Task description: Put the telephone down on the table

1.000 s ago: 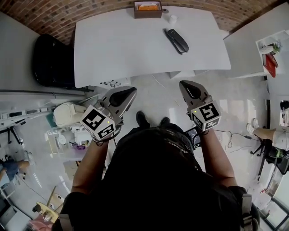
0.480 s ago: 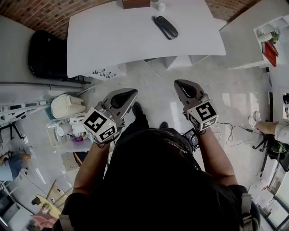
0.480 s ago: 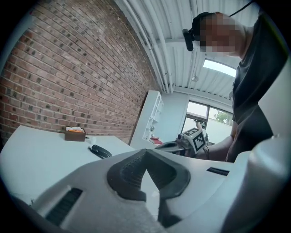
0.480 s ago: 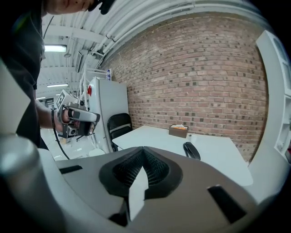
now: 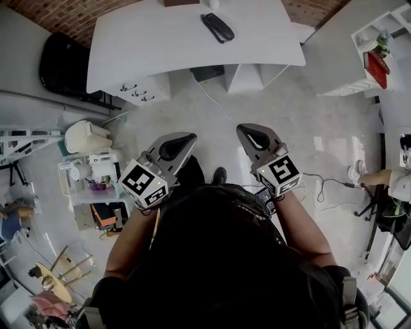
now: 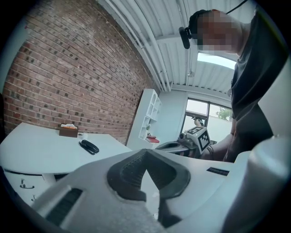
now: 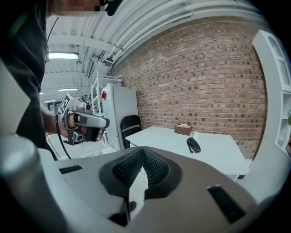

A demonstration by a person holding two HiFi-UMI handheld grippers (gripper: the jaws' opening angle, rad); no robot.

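Farther away now, the table (image 5: 160,51) carries the telephone (image 5: 216,27); my left gripper (image 5: 174,146) and right gripper (image 5: 255,137) are pressed together, empty.

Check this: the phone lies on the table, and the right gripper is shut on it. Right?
No. The phone lies on the table, but the right gripper is shut on nothing, well short of it, as the right gripper view shows.

A black chair (image 5: 64,71) stands at the upper left, below the brick wall (image 5: 51,16). White shelves (image 5: 334,58) holding a red item (image 5: 374,67) fill the upper right. A cluttered cart (image 5: 90,186) sits at middle left on the pale floor (image 5: 282,109).
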